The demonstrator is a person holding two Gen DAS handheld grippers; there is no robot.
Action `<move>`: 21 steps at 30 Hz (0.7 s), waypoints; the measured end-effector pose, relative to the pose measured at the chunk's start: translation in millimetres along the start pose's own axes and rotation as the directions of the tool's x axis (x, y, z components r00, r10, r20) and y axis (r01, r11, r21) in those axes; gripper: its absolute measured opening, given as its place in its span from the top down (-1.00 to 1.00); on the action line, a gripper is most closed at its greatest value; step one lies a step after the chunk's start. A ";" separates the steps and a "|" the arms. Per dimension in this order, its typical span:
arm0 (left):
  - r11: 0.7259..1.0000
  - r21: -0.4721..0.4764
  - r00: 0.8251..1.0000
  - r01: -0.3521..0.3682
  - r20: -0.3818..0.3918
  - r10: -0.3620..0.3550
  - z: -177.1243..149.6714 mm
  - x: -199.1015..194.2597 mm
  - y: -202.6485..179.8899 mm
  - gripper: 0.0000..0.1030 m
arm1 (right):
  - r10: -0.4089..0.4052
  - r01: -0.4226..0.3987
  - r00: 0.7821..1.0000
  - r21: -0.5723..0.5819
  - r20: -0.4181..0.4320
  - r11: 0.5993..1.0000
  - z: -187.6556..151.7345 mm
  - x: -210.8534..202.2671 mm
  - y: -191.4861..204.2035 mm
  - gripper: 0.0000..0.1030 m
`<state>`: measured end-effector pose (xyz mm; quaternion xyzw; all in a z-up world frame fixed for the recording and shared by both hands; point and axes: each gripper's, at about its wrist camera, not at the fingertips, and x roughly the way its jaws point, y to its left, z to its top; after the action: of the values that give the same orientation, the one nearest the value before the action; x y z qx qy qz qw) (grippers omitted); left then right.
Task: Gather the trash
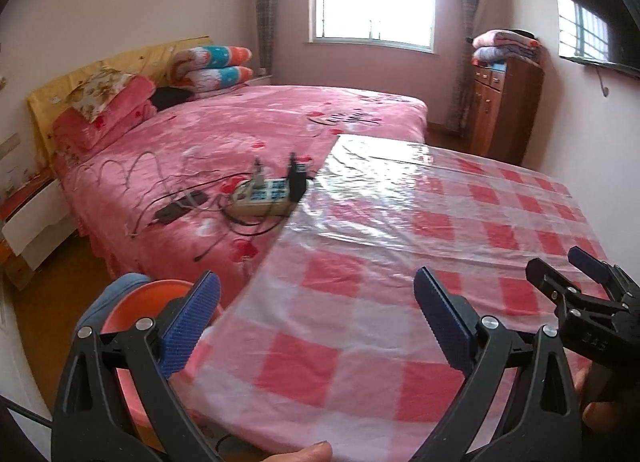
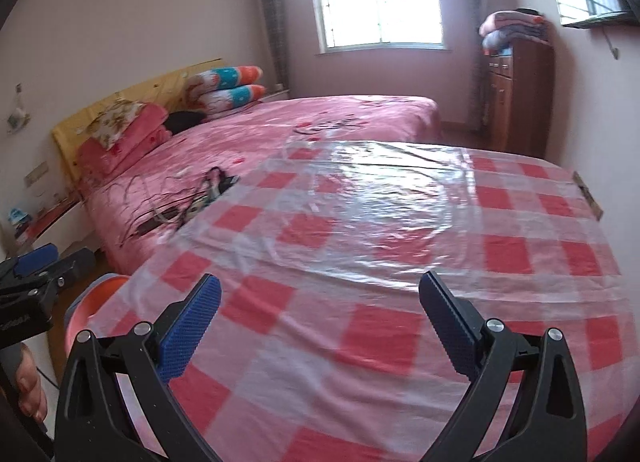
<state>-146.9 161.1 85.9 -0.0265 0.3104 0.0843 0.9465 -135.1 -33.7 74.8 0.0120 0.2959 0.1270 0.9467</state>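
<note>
Left tongs: your left gripper (image 1: 316, 312) was spread wide, nothing between its blue pads, hovering over the near edge of the checked table (image 1: 400, 262).
Right tongs: your right gripper (image 2: 320, 316) was likewise released and empty, just beside the left one over the same near edge.
Trash: none could be made out; the plastic-covered cloth ahead of both tongs showed nothing lying on it.
Bin: an orange tub (image 1: 132, 302) sat low, down to the left of your left tongs, just past the table edge. I judged it the likely receptacle.
Direction and axis: with no trash in view, neither its bearing nor its long axis could be told.
Nearer hand: your left was closer to the tub.
Beyond: a power strip (image 1: 264, 193) with cables lay on the bed (image 1: 240, 121), ahead-left of both tongs.
</note>
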 end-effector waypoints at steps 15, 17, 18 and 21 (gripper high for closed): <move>0.995 0.041 0.996 0.089 0.011 -0.090 10.1 10.2 -72.1 -0.90 | -0.108 0.107 0.994 0.052 0.019 0.993 -2.7 -14.3 -51.7 -0.90; 0.994 0.055 0.995 0.094 0.014 -0.095 10.5 11.7 -82.2 -0.91 | -0.122 0.121 0.992 0.060 0.020 0.991 -2.8 -15.6 -58.0 -0.90; 0.994 0.061 0.995 0.096 0.014 -0.097 11.1 12.7 -86.4 -0.92 | -0.130 0.128 0.991 0.063 0.022 0.990 -3.0 -16.6 -61.0 -0.90; 0.991 0.079 0.994 0.108 0.012 -0.109 10.9 15.0 -100.0 -0.92 | -0.156 0.153 0.987 0.072 0.026 0.986 -3.3 -19.5 -70.9 -0.90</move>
<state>-111.1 65.9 85.5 -0.0058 0.3039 0.0208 0.9524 -135.9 -107.2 76.0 0.0241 0.2852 0.0426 0.9572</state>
